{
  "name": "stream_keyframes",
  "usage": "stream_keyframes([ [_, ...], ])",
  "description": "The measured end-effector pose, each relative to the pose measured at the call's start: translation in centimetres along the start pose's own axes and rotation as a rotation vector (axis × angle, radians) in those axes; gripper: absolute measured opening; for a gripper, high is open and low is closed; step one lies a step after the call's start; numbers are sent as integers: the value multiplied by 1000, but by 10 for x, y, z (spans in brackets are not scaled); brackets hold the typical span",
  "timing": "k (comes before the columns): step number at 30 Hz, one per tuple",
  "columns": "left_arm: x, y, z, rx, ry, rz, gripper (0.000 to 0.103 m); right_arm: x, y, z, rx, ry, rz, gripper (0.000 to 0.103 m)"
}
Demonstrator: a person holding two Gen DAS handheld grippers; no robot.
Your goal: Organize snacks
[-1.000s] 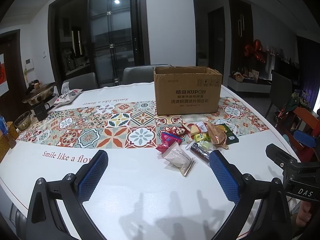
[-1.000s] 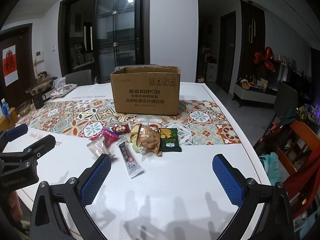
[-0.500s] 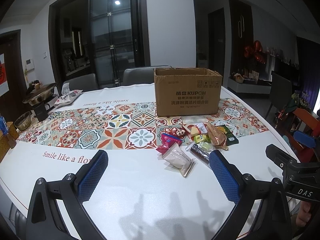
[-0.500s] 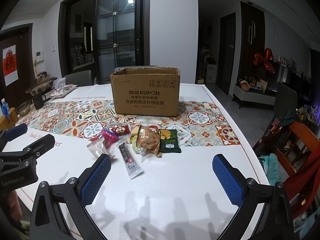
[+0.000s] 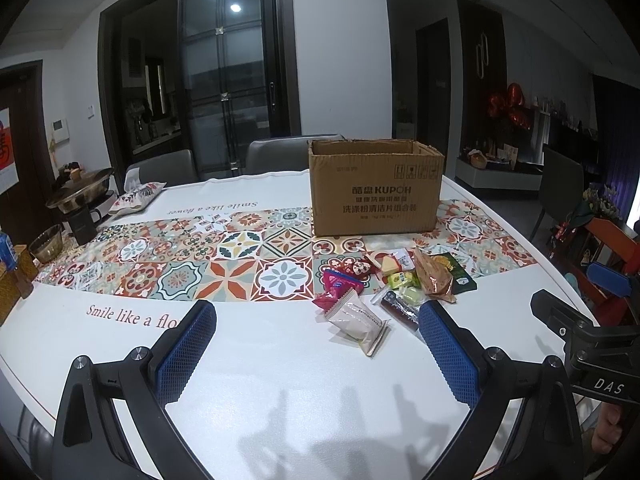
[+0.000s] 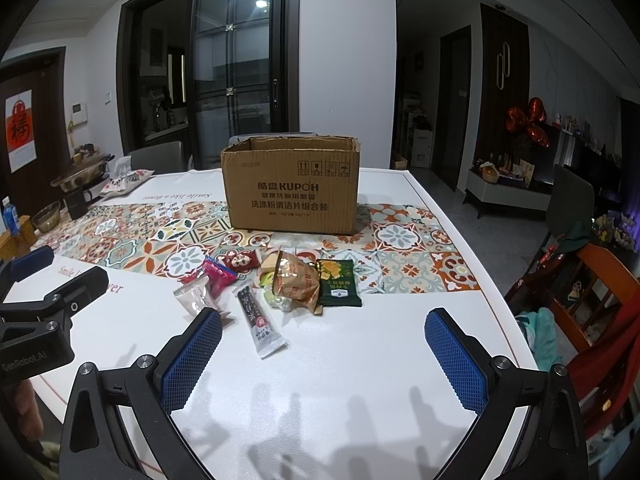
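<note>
An open brown cardboard box (image 5: 376,188) stands on the tiled runner; it also shows in the right wrist view (image 6: 290,188). In front of it lies a pile of snack packets: a clear pouch (image 5: 358,320), a pink packet (image 5: 340,282), a brown crinkled bag (image 6: 296,280), a dark green packet (image 6: 338,282) and a long dark stick pack (image 6: 258,322). My left gripper (image 5: 316,350) is open and empty, short of the pile. My right gripper (image 6: 324,358) is open and empty, just before the stick pack.
The white table (image 5: 280,380) has a patterned runner (image 5: 180,256). A pot (image 5: 78,194), a glass bowl (image 5: 46,238) and a printed pouch (image 5: 138,196) sit at the far left. Grey chairs (image 5: 280,154) stand behind. A red chair (image 6: 592,280) is at the right.
</note>
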State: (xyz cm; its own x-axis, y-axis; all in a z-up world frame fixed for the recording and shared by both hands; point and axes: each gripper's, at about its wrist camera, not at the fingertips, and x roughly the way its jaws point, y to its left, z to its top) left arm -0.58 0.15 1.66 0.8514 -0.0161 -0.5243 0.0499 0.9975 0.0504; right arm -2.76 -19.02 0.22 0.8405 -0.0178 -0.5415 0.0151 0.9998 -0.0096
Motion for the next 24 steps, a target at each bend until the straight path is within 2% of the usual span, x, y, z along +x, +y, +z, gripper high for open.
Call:
stream_keyframes([
  [24, -1, 1, 1, -2, -3, -1, 103, -2, 0, 2, -3, -1, 3, 103],
])
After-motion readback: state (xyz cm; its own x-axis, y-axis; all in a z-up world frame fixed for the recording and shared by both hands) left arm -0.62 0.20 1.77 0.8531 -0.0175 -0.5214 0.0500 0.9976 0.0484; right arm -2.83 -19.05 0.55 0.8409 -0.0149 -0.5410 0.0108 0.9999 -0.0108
